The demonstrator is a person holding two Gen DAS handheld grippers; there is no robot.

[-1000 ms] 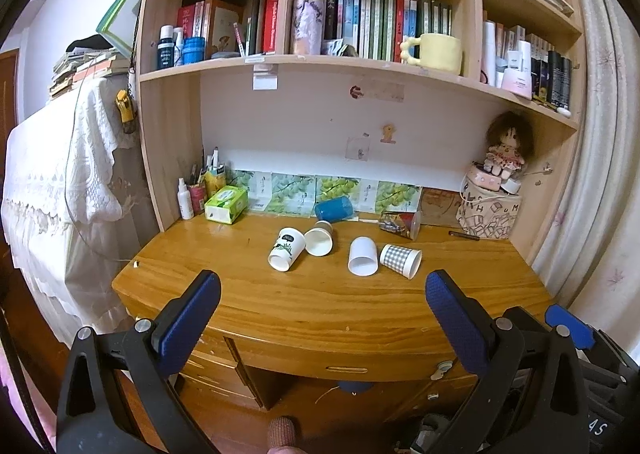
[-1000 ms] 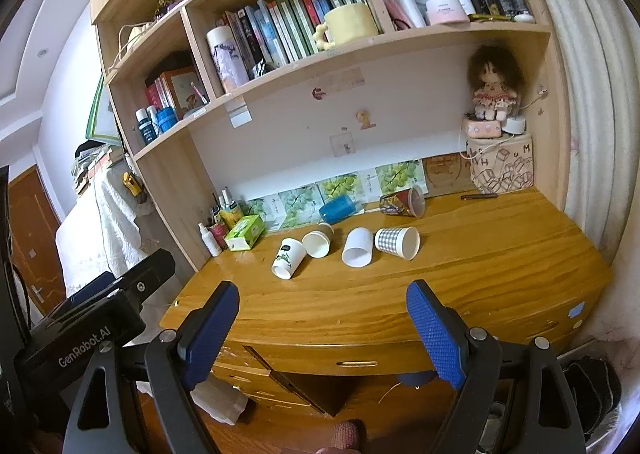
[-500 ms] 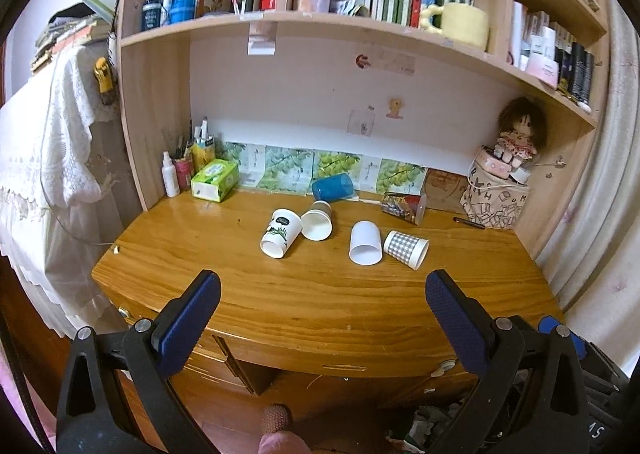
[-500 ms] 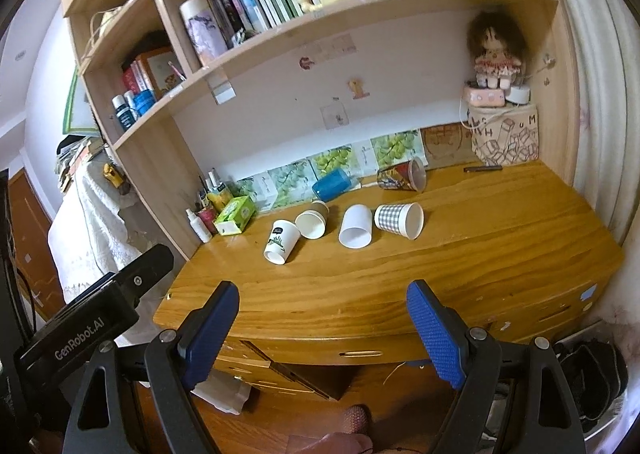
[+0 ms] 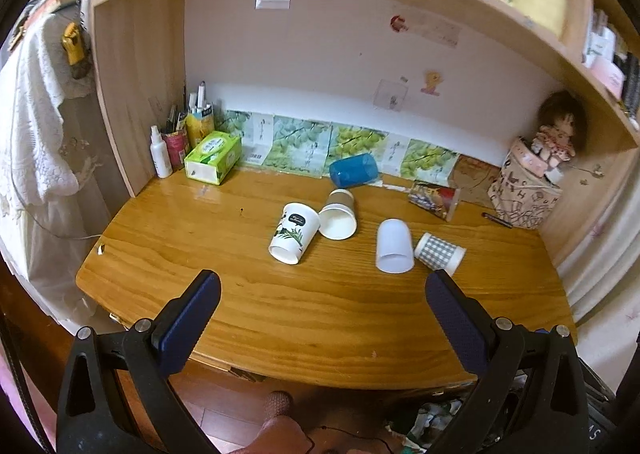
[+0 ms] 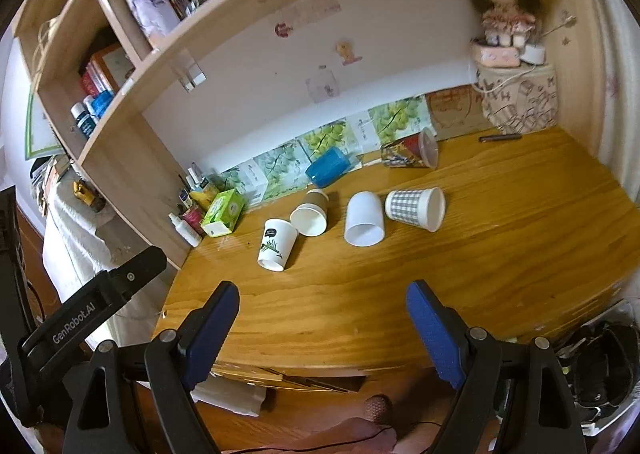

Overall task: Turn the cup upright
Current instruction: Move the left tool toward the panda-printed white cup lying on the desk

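Note:
Several cups lie on their sides on the wooden desk (image 5: 320, 310): a white leaf-print cup (image 5: 294, 233) (image 6: 276, 244), a brown paper cup (image 5: 339, 209) (image 6: 310, 211), a plain white cup (image 5: 394, 246) (image 6: 364, 218), a grey checked cup (image 5: 439, 250) (image 6: 416, 207), a blue cup (image 5: 354, 169) (image 6: 328, 166) and a colourful printed cup (image 5: 434, 194) (image 6: 410, 151). My left gripper (image 5: 320, 288) is open and empty over the desk's front edge, short of the cups. My right gripper (image 6: 322, 300) is open and empty, also at the front edge.
A green tissue box (image 5: 213, 157), a spray bottle (image 5: 159, 151) and pen holders stand at the back left. A patterned box with a doll (image 5: 528, 185) stands at the back right, a pen (image 5: 496, 220) beside it. The left gripper's body (image 6: 88, 314) shows in the right wrist view.
Both grippers have moved forward and tilted down toward the desk, so the cups look larger and nearer. Both stay open. The cups have not moved.

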